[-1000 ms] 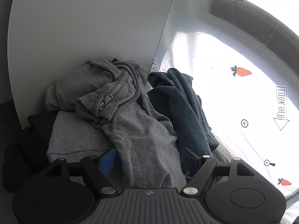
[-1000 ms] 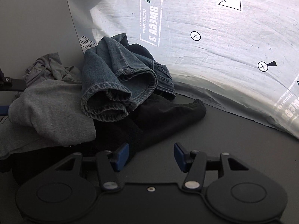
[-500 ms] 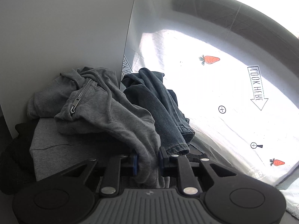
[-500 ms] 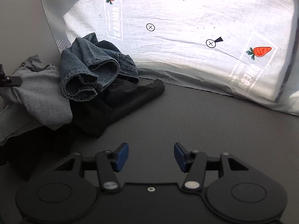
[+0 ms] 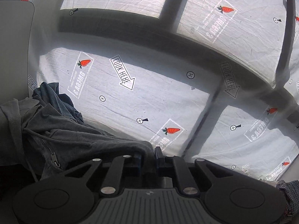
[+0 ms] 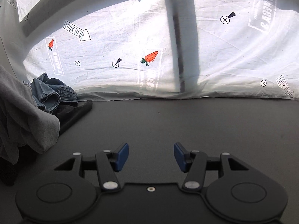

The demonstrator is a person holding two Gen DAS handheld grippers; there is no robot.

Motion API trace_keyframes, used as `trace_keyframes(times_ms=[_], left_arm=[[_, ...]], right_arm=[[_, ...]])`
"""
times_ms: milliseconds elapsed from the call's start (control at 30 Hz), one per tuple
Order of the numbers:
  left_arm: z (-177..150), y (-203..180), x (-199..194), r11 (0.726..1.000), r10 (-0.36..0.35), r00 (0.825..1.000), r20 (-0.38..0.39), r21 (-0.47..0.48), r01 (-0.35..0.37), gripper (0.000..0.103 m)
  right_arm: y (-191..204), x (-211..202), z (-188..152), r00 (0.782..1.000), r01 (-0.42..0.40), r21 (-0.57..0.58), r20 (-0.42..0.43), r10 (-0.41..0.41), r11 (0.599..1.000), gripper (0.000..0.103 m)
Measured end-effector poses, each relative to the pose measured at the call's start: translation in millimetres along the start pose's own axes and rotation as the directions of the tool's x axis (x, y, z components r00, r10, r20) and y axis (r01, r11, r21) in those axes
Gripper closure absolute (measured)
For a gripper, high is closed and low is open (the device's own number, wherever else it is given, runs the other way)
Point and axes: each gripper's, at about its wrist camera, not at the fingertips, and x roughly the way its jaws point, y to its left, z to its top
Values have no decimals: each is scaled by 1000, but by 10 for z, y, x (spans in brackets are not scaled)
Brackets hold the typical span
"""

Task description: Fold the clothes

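Note:
My left gripper [image 5: 148, 155] is shut on a fold of the grey zip hoodie [image 5: 74, 140], which stretches from the jaws back to the pile at the left. The hoodie also shows in the right wrist view [image 6: 24, 117], lifted at the left edge. Blue jeans [image 6: 52, 95] lie crumpled behind it, also seen in the left wrist view [image 5: 54, 97]. A black garment [image 6: 74, 112] lies under the jeans. My right gripper [image 6: 151, 155] is open and empty above the dark table [image 6: 186, 127].
A white printed sheet [image 6: 130, 56] with carrots and arrows covers the window behind the table. A white panel [image 5: 13, 46] stands at the left. A checked cloth [image 5: 289, 192] shows at the right edge of the left wrist view.
My left gripper has closed on the grey hoodie and pulled it up and to the right, away from the pile. My right gripper has drawn back from the pile and stays open.

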Motion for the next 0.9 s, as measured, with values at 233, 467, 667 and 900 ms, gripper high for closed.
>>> trace_keyframes(times_ms=[233,467,667,900], left_arm=[[-668,-1365,42,942,-328,924,-198,1,335,84],[-1414,-1280,538,979,-203,873,-443,-72,191,79],[-1372,-613,448,997,-26,908,-418,-78,-7,69],[-1425,61,348,980,190,876,-444,27,-199,40]], right_arm=[[-1179,-667,-212,984,175,114,19,-178,978,48],[-1835,-950,-557,962,270,235,-28,-272,934,46],[-1732,-814,-616,971,237,239,-48,-233,942,44],[-1235,-553,-630,984,157,221,-116,-134,962,36]])
